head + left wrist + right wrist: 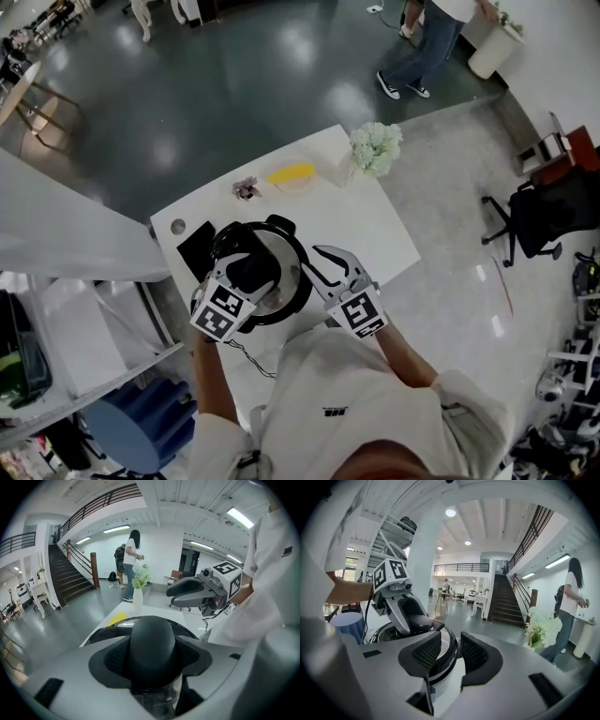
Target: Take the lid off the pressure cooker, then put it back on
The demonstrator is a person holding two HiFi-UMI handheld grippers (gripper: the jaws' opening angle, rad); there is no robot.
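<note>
Left gripper clamped on round black plastic knob of black-rimmed metal lid, seated on silver pressure cooker at frame centre. Right gripper has jaws apart, empty, beside it. Risk: if lid's locked w/ pot unbraced, whole cooker lifts or skids.

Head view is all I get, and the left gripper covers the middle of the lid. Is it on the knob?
Observer: Yes. In the left gripper view, the left gripper is closed on the black lid knob, one jaw on each side.
Operator: Is the lid off the pot?
Observer: No. In the right gripper view, the lid looks seated on the pressure cooker.
Operator: Is the right gripper holding anything?
Observer: No. The right gripper has its jaws slightly apart and grips nothing. The cooker's side shows through the gap.
</note>
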